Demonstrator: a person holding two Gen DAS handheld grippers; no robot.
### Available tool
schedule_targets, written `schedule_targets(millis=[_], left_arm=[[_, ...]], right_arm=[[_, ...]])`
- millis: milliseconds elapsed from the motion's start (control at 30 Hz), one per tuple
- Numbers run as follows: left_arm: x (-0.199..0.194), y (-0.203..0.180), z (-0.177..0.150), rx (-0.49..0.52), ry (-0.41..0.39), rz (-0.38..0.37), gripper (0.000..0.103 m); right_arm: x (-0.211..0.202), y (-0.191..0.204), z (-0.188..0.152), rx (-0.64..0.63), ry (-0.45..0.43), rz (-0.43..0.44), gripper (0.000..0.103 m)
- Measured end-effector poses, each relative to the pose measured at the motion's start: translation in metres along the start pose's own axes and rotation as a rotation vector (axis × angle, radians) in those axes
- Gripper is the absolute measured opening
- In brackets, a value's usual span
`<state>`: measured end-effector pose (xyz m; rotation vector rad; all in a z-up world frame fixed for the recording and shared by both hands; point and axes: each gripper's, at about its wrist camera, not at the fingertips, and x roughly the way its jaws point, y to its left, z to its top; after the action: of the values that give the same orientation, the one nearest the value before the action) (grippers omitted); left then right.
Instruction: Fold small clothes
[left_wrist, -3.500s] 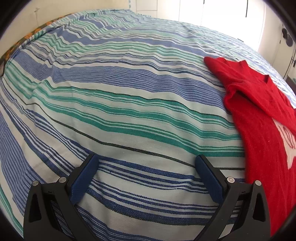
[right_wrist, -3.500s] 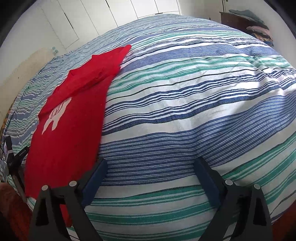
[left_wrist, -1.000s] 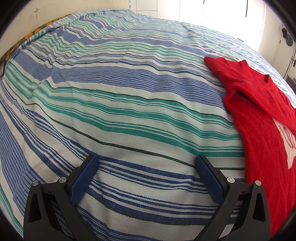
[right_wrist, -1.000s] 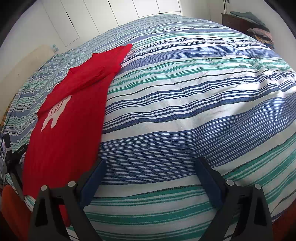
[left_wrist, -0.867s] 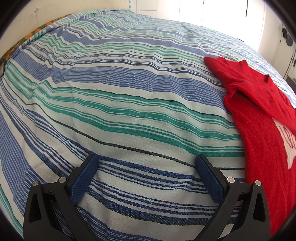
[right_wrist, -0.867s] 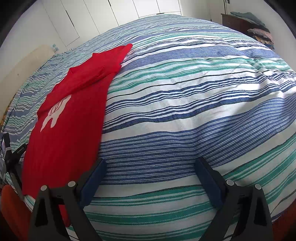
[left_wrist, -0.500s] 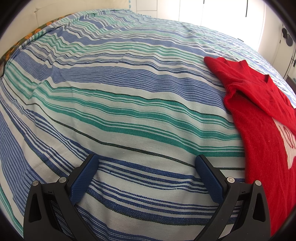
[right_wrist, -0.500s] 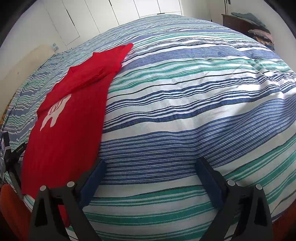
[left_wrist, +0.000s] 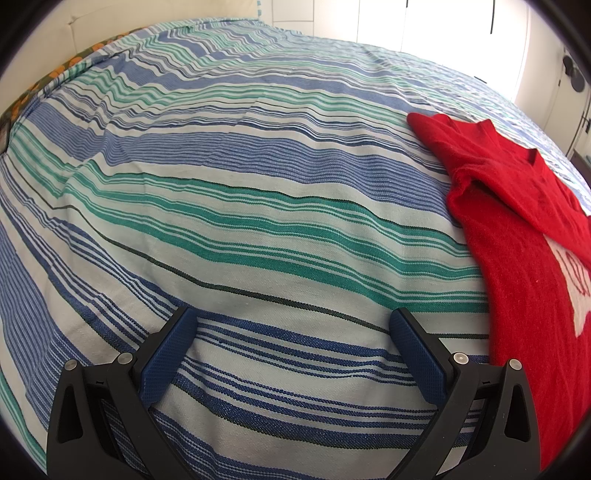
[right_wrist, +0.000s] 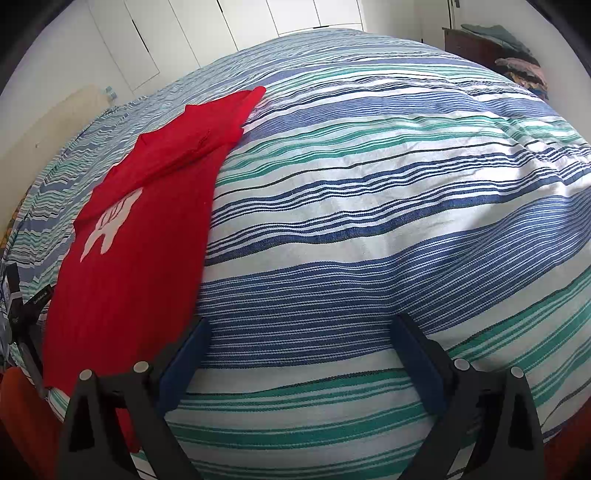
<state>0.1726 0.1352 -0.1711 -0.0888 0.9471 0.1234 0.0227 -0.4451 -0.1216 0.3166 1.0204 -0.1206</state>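
Note:
A red sweater with a white print lies spread on the striped bedspread, at the right edge of the left wrist view. The same red sweater fills the left side of the right wrist view, one sleeve reaching toward the far end of the striped bedspread. My left gripper is open over bare bedspread, left of the sweater. My right gripper is open too, its left fingertip close to the sweater's right edge. Nothing sits between either pair of fingers.
White wardrobe doors stand beyond the bed. A dark dresser with piled clothes is at the far right. A patterned orange and green cloth shows at the bed's far left edge. Something orange sits at the lower left.
The right wrist view has drifted slightly, so the sweater sits a little lower left. The left gripper has stayed still. Both stay open.

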Motion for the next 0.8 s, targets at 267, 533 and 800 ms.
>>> schedule_targets(millis=[267, 533, 800], left_arm=[[0.0, 0.0, 0.0, 0.0, 0.0, 0.0, 0.103], [0.0, -0.0001, -0.0001, 0.0, 0.0, 0.0, 0.103], [-0.0001, -0.0001, -0.0001, 0.0, 0.0, 0.0, 0.103]], right_arm=[[-0.0004, 0.0012, -0.0005, 0.002, -0.001, 0.001, 0.098], [0.0014, 0.003, 0.0004, 0.001, 0.001, 0.001, 0.101], [-0.001, 0.0014, -0.0003, 0.002, -0.003, 0.019, 0.102]])
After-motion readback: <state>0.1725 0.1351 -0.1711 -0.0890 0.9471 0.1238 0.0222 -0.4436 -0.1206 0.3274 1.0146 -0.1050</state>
